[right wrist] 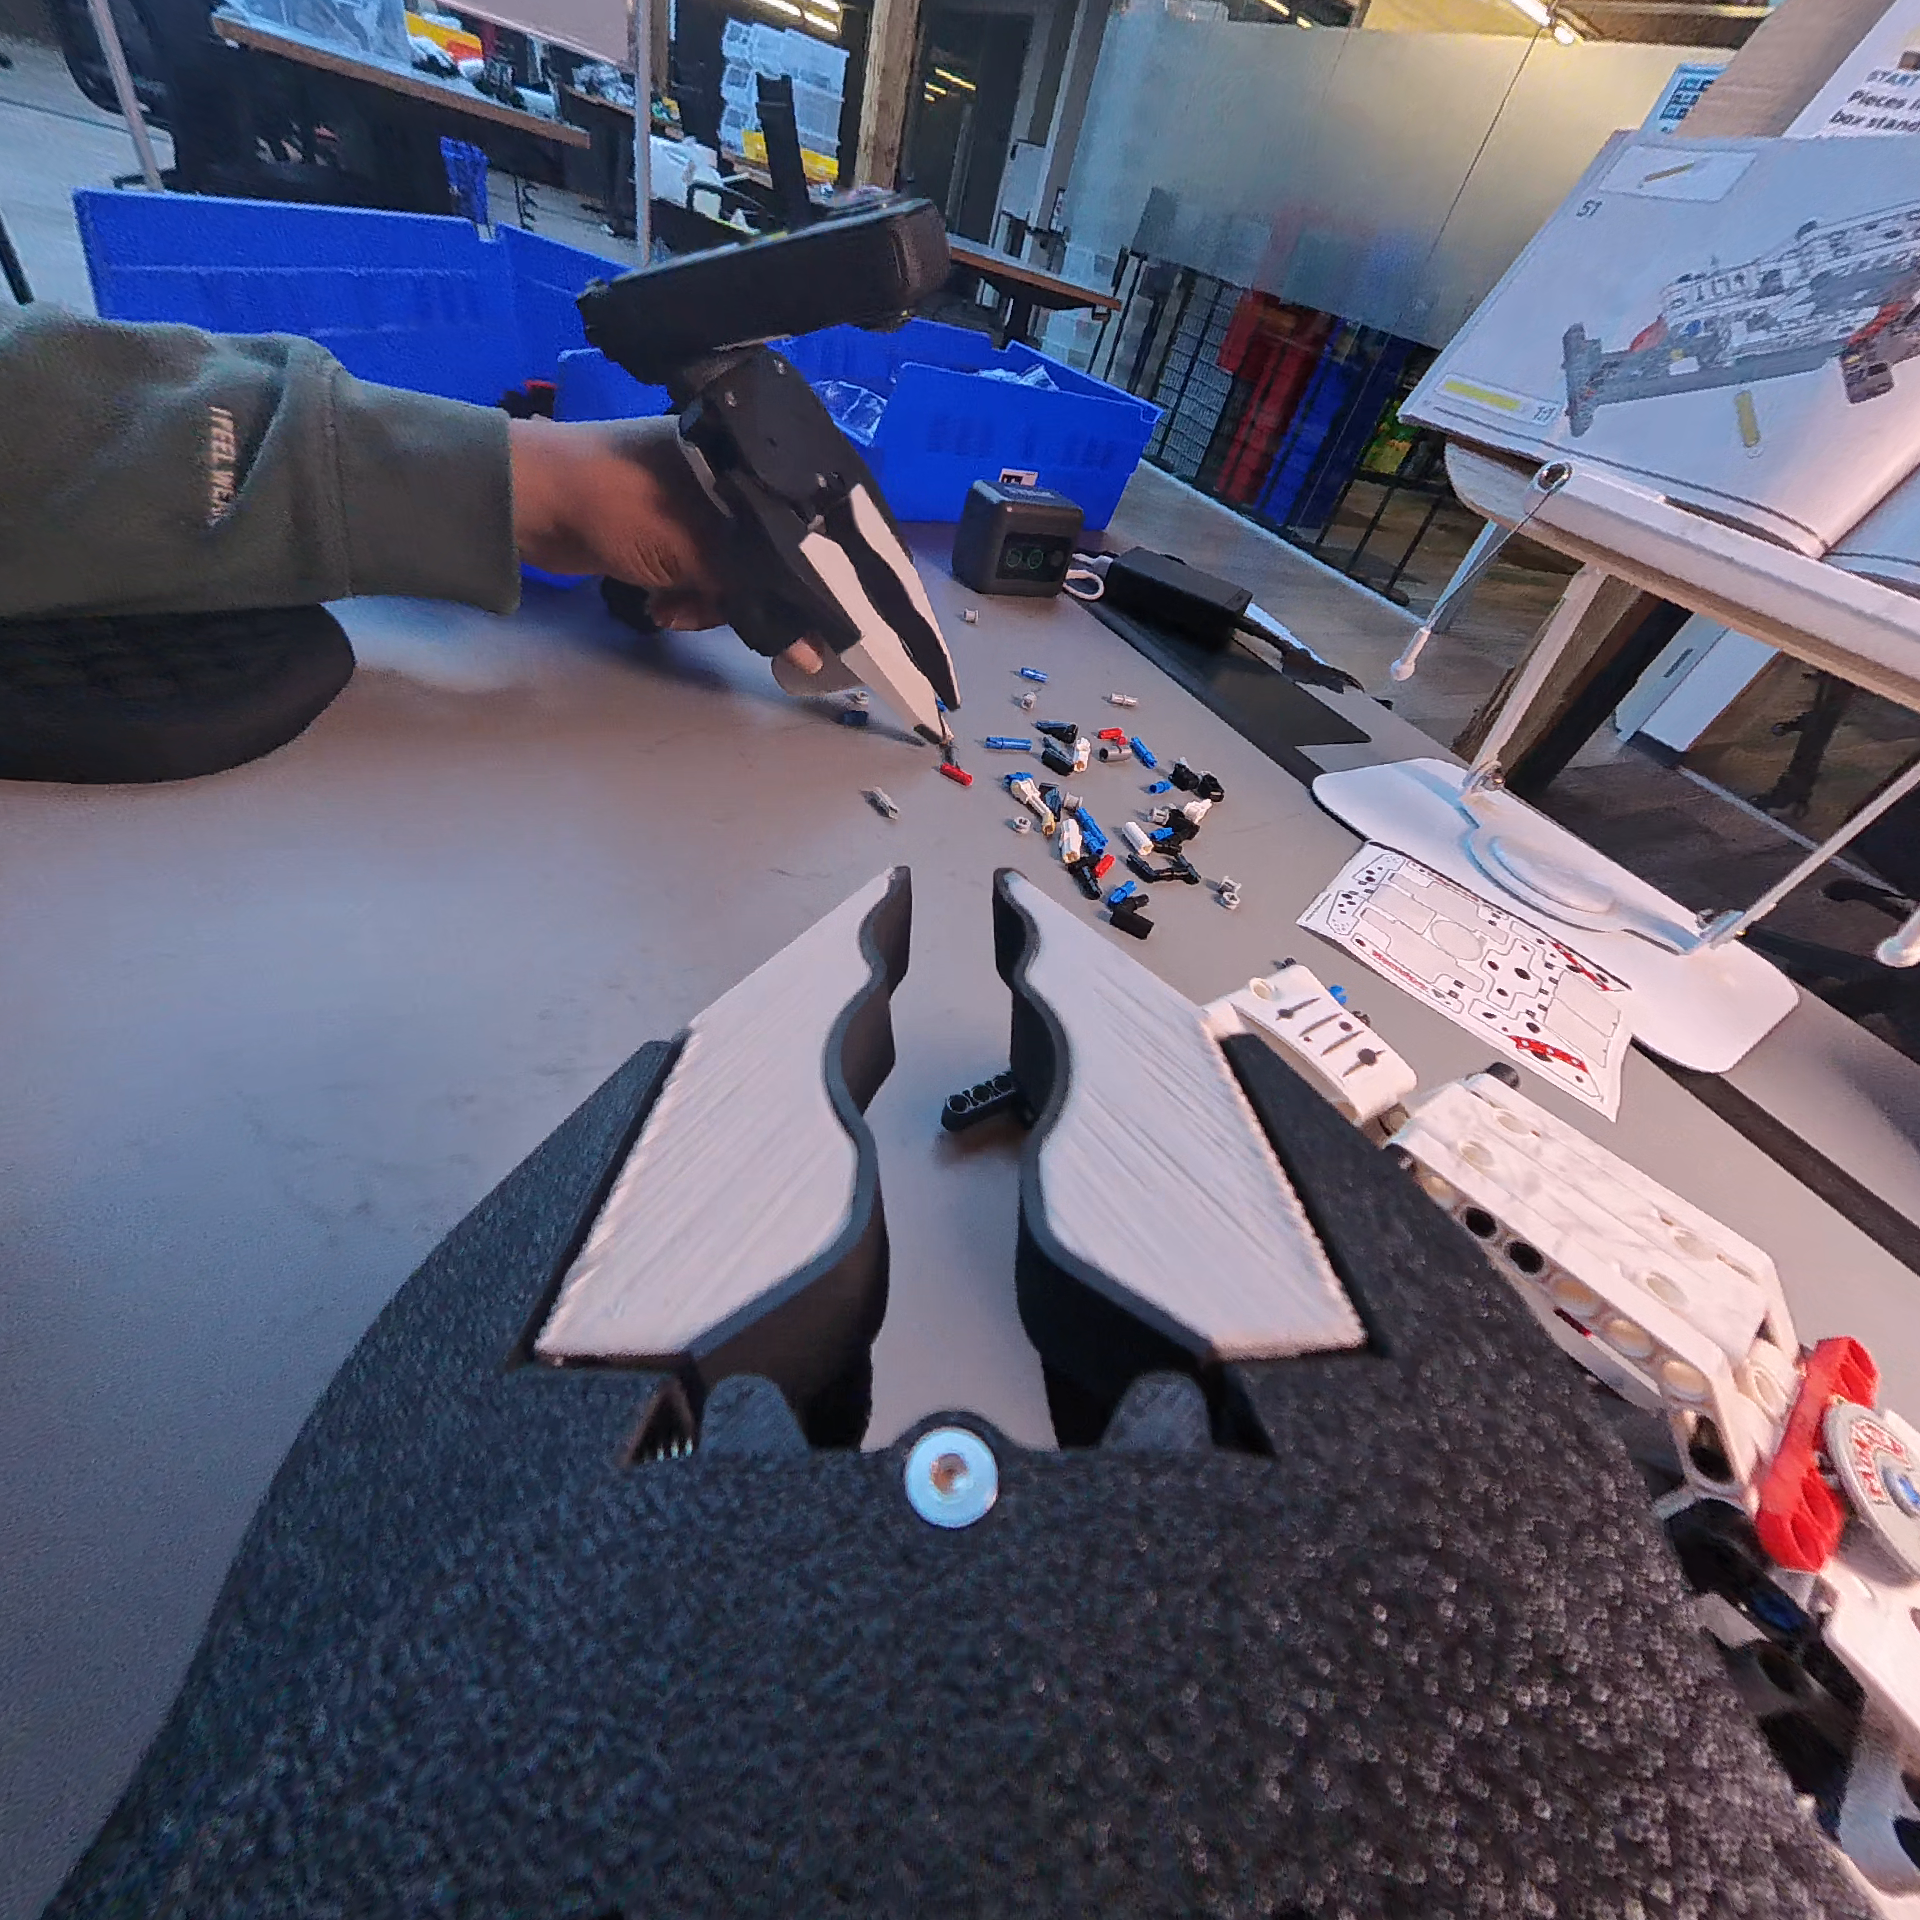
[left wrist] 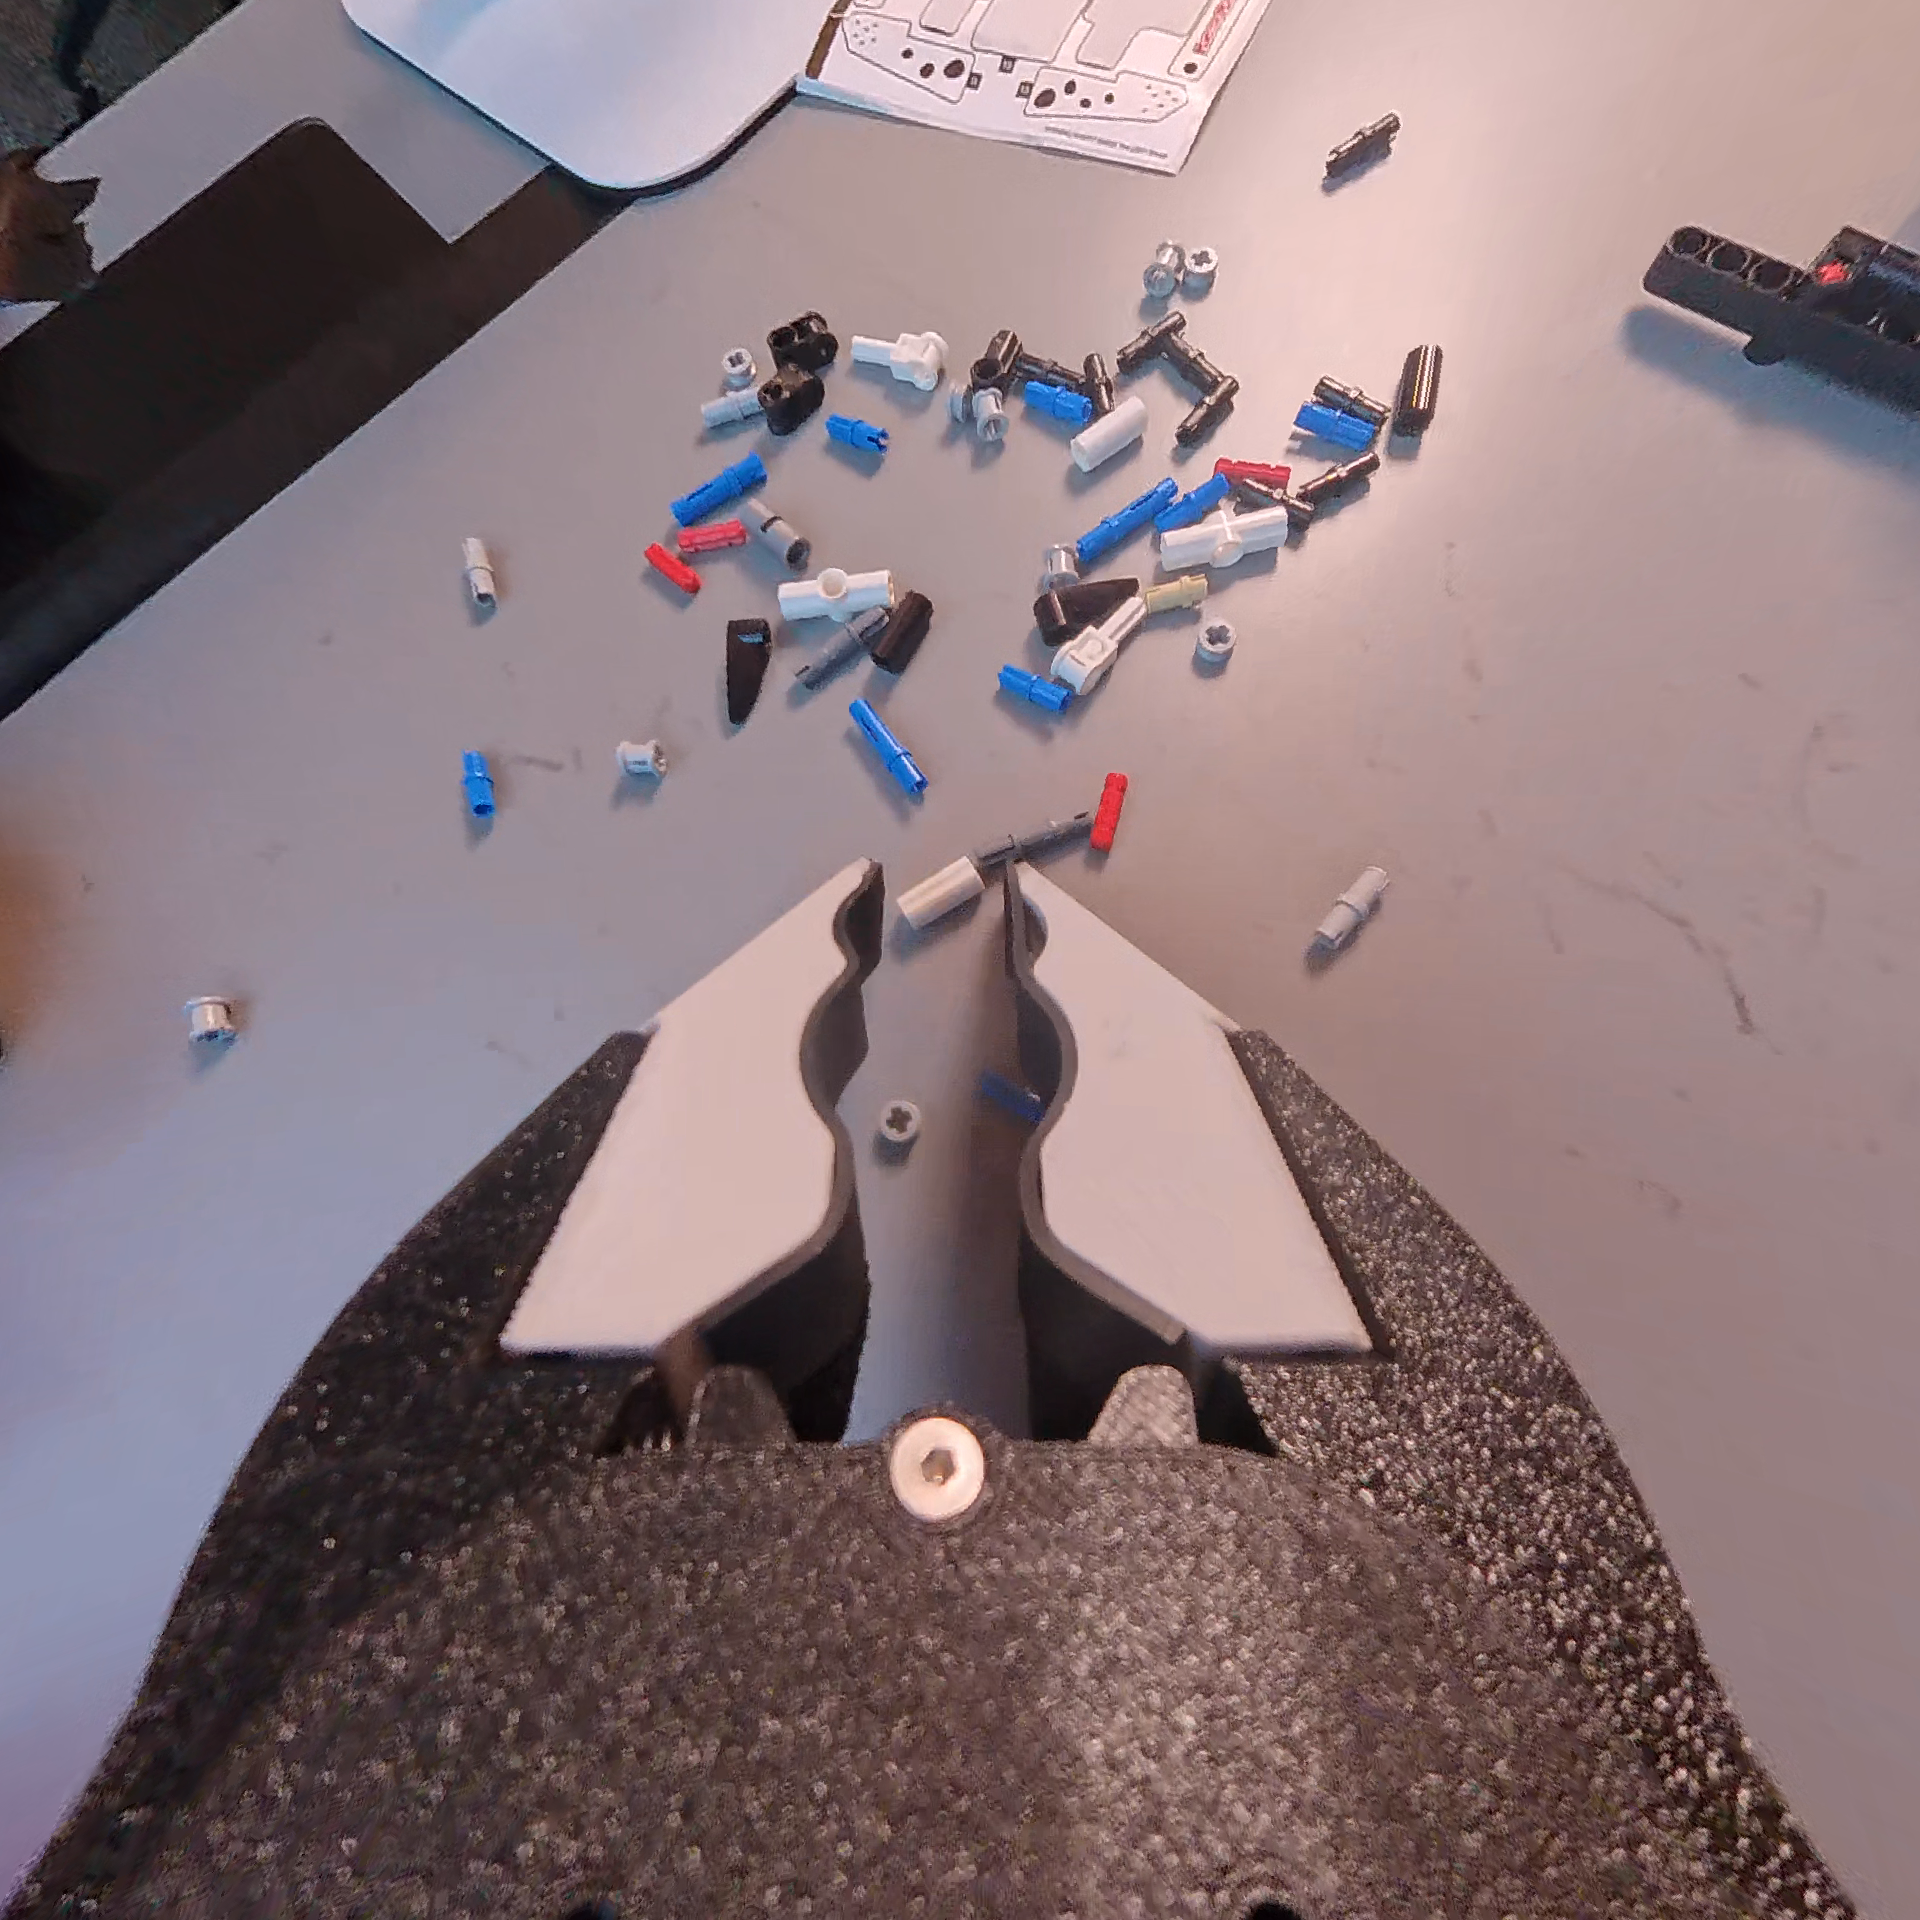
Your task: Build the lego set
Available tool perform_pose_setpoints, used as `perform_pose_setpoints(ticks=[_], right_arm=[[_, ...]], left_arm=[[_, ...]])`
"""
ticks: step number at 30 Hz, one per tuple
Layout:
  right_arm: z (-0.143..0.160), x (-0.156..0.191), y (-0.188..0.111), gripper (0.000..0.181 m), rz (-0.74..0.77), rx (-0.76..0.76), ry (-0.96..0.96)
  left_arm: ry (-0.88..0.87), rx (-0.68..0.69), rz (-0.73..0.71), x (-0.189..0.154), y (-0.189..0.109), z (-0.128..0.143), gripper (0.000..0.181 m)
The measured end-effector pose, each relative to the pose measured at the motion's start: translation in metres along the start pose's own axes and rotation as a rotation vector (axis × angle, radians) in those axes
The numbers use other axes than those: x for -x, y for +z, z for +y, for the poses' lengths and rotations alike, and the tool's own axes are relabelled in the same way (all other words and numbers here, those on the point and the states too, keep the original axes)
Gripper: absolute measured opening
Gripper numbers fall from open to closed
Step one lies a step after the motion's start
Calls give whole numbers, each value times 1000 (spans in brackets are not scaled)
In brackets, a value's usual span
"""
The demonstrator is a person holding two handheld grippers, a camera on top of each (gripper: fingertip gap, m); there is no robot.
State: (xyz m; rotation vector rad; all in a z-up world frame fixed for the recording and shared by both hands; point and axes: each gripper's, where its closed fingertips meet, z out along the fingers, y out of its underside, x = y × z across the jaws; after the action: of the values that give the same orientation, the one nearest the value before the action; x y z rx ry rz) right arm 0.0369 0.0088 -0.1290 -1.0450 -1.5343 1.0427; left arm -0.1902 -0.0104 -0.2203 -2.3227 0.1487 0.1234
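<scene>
Grey table [left wrist: 1558, 727] carries scattered lego pins [left wrist: 987, 520]; the left gripper [left wrist: 945, 883], parted, has a light grey pin [left wrist: 935, 896] between its tips. The right gripper [right wrist: 951, 883] hangs open above a black beam [right wrist: 977, 1101].

Blue bins [right wrist: 997, 436] behind grey table [right wrist: 312, 987], small black box [right wrist: 1016, 537], perhaps a charger.

The grey tabletop [left wrist: 1558, 1039] carries a scatter of small pins [left wrist: 987, 499] near its middle. At the far edge lie a sticker sheet [left wrist: 1039, 83] and the white stand base [right wrist: 1558, 894]. A white model [right wrist: 1621, 1278] lies on the right side, and a dark box [right wrist: 1016, 538], perhaps a charger, toward the far corner.
</scene>
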Motion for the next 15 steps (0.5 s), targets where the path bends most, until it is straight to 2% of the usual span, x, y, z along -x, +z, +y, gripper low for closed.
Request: perform_pose_setpoints(ticks=[5, 10, 13, 15], right_arm=[[5, -2, 0, 15, -1, 22, 7], [9, -4, 2, 14, 6, 38, 8], [11, -4, 3, 14, 10, 48, 10], [13, -5, 4, 14, 12, 55, 8]], left_arm=[[-1, 35, 40, -1, 1, 5, 14], [-15, 15, -2, 8, 2, 2, 7], [-35, -4, -59, 22, 8, -4, 8], [-31, -20, -91, 28, 9, -9, 18]])
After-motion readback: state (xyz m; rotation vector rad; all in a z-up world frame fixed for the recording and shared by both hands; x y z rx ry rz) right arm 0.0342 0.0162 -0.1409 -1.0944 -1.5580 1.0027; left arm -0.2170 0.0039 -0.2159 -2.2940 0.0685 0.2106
